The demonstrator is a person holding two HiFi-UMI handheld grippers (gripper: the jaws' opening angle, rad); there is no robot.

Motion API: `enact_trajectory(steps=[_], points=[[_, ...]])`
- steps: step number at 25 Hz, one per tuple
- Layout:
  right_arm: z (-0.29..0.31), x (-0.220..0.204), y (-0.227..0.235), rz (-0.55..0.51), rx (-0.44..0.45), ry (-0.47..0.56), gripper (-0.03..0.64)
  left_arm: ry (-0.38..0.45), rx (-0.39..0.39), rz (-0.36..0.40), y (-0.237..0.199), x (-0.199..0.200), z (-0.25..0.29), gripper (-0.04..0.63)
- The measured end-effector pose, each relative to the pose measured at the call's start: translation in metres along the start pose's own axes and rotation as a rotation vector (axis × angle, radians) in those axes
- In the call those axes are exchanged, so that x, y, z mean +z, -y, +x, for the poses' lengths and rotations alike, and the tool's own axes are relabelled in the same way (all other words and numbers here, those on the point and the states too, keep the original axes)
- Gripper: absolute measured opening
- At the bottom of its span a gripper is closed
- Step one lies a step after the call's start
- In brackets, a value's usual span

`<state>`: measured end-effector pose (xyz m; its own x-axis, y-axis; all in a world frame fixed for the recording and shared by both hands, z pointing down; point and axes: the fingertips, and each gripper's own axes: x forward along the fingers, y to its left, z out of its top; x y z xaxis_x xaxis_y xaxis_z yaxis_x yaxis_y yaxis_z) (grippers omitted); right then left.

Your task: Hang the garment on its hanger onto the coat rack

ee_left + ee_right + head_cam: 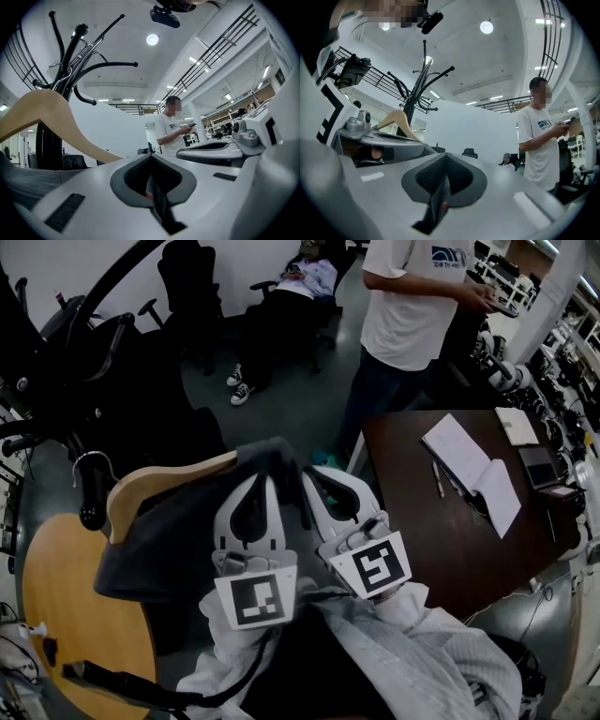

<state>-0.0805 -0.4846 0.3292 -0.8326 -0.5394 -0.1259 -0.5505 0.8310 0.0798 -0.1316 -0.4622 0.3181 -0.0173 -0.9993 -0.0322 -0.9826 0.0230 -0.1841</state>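
the left claw [265,479] is clenched, its jaws pressed together on a thin dark fold of the garment [178,540]. in the left gripper view the strip of cloth shows pinched where the pads meet [152,187]. the right claw [317,476] sits just beside it, also clenched. the right gripper view shows the same kind of dark strip caught between its closed jaws [443,187]. in the head view both claw tips are buried under a raised peak of the dark grey fabric.

the garment hangs from that peak down to the left, draped over a pale wooden hanger [155,488] that lies tilted, its bare shoulder poking out of the cloth. the hanger's metal hook [89,460] points toward the black coat rack [94,306] and lies close by its lower arms. whether it touches them cannot be told. from the left gripper view the hanger's arm [51,112] crosses in front of the rack's pole [70,61].

below the garment is a round wooden bench [75,615]. to the right stands a dark bench [441,531] with an open notebook [469,470] and a pen [438,479]. behind it a person in a white t-shirt [412,306] stands, and another person [281,306] lies back in a chair.
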Motion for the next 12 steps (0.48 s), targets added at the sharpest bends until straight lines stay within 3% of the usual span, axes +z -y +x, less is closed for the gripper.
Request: enact_trajectory(steps=[12], points=[[0.012,-0.003,-0.002,-0.006,0.019,-0.03,0.0,-0.007,-0.02,0.011,-0.001,-0.001,0.007,0.005]])
